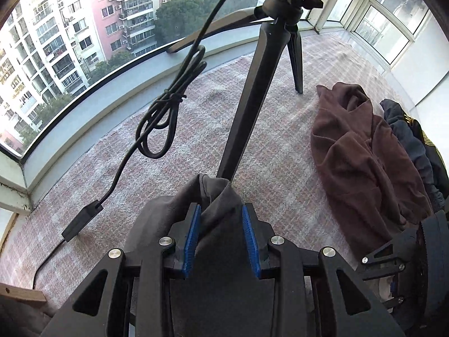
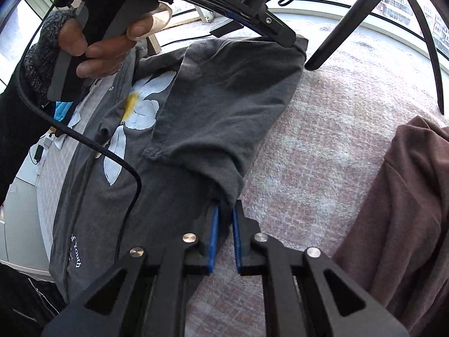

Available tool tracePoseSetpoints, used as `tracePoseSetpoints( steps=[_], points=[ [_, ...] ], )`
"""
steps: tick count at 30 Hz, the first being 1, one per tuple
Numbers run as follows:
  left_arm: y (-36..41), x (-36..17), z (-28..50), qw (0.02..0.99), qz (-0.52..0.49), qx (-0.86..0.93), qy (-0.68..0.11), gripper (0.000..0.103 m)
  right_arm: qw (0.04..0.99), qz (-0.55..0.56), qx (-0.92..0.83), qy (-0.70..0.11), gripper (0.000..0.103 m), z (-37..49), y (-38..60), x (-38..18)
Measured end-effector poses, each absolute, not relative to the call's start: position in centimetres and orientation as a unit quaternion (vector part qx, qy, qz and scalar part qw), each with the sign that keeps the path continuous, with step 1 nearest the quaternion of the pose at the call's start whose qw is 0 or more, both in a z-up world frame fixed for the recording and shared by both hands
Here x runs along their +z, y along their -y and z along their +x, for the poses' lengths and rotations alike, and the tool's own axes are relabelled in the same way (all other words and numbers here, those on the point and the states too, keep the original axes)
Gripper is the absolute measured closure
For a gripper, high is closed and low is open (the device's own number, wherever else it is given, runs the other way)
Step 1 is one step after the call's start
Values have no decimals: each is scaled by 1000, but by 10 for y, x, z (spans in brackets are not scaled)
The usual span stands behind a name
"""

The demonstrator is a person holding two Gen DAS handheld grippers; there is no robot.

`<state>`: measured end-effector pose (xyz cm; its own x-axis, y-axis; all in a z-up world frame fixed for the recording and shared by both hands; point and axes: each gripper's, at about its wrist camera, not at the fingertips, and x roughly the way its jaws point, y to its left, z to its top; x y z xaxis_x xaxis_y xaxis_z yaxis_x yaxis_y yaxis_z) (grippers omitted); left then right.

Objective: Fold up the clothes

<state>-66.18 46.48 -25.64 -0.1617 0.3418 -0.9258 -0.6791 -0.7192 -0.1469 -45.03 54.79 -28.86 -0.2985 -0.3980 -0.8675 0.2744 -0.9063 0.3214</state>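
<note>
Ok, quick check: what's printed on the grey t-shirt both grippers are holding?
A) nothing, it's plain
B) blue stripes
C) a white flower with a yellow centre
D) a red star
C: the right wrist view shows the grey t-shirt bearing a white flower print with a yellow centre, plus some white lettering lower down.

Grey T-shirt [image 2: 196,90], white flower print, lifted, sleeve folded over; brown garment [image 2: 398,210] heaped beside.

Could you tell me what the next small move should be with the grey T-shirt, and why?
Probably lower the grey flower-print T-shirt flat onto the pink woven blanket: the left tongs and right tongs each pinch fabric, and the shirt hangs bunched between them.
</note>
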Motion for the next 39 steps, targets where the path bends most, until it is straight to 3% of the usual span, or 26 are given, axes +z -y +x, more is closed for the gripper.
tracePoseSetpoints(
  steps=[2, 3, 15, 17, 19, 20, 25, 29, 35, 37, 39],
  points=[
    [-470, -260, -663, 342, -554, 742, -157, 95, 207, 550, -808, 49, 93, -449, -547, -287],
    [-469, -260, -665, 333, -555, 746, -157, 100, 203, 547, -811, 41, 94, -447, -546, -286],
    [-427, -227, -677, 305, -535, 784, -81, 98, 175, 531, -828, -42, 96, -431, -533, -280],
    [-435, -225, -677, 313, -536, 778, -93, 92, 171, 529, -830, -52, 96, -430, -530, -279],
    [-447, -227, -676, 321, -536, 773, -115, 72, 167, 526, -832, -62, 96, -429, -527, -279],
    [-452, -233, -677, 319, -536, 771, -126, 70, 165, 524, -833, -67, 96, -429, -525, -278],
    [-451, -246, -678, 283, -540, 780, -143, 74, 152, 550, -821, -8, 95, -433, -545, -287],
    [-431, -230, -645, 310, -528, 780, -131, 74, 157, 551, -817, 58, 92, -432, -572, -279],
    [-406, -268, -606, 317, -570, 747, -126, 71, 164, 536, -823, 93, 91, -432, -589, -262],
    [-388, -276, -610, 276, -599, 745, -98, 92, 181, 548, -812, 81, 91, -434, -576, -269],
    [-368, -259, -602, 262, -594, 758, -55, 95, 162, 567, -806, 50, 91, -435, -568, -276]
  ],
)
